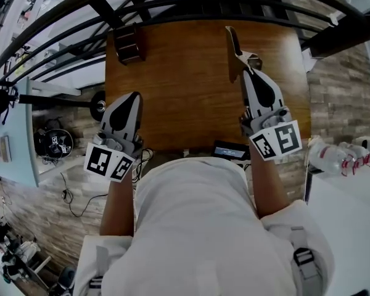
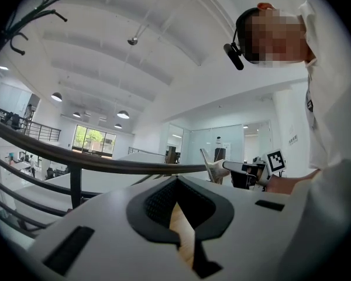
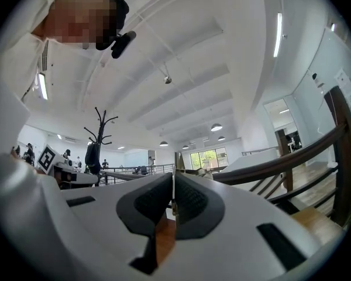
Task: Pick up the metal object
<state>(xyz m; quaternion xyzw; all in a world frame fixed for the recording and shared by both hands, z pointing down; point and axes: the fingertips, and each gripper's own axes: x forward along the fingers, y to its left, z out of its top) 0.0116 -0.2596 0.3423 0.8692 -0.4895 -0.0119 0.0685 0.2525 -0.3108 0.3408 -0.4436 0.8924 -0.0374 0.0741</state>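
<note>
My left gripper hovers over the near left part of the wooden table, jaws together with nothing between them. At the far left corner of the table stands a small dark wooden block, well apart from everything else.

Over to the right, my right gripper is clamped on the metal object, a thin, flat, pale strip with a bend near the held end. It sticks out ahead of the jaws toward the far edge of the table. From the left gripper view it seems to be clear of the tabletop, though I can't be sure.

I judge the strip to be light and stiff, with smooth faces that could slide between the pads. The hold is at 1 end, so the long free end could swing or twist. A grip nearer the middle, flat across both faces, would be steadier.

The table is bare, smooth wood, which would let a thin strip skid and make its edge hard to get under. A dark device lies at its near edge. Dark curved railings run past the far side, stone-patterned flooring lies to the right, and a plastic bottle rests on a white surface there.
</note>
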